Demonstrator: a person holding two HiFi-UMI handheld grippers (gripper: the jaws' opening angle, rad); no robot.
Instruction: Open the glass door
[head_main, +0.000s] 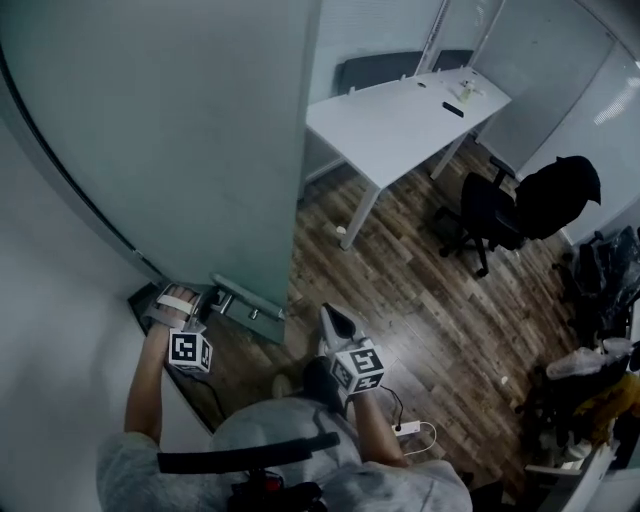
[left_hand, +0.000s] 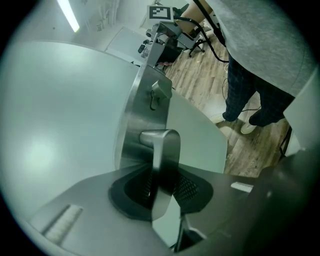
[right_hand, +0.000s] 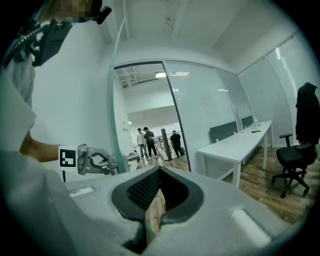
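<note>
Glass door (head_main: 180, 140) is likely swinging heavy, so I'm clamping left gripper (left_hand: 164, 186) on its slick metal handle (left_hand: 165, 150), right gripper (right_hand: 157, 192) closed, empty.

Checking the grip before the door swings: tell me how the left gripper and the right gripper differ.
The left gripper is closed on the metal door handle; the right gripper has its jaws together on nothing. The left gripper is at the glass door's edge; the right gripper hangs apart from it, over the wood floor. Both carry a marker cube.
</note>
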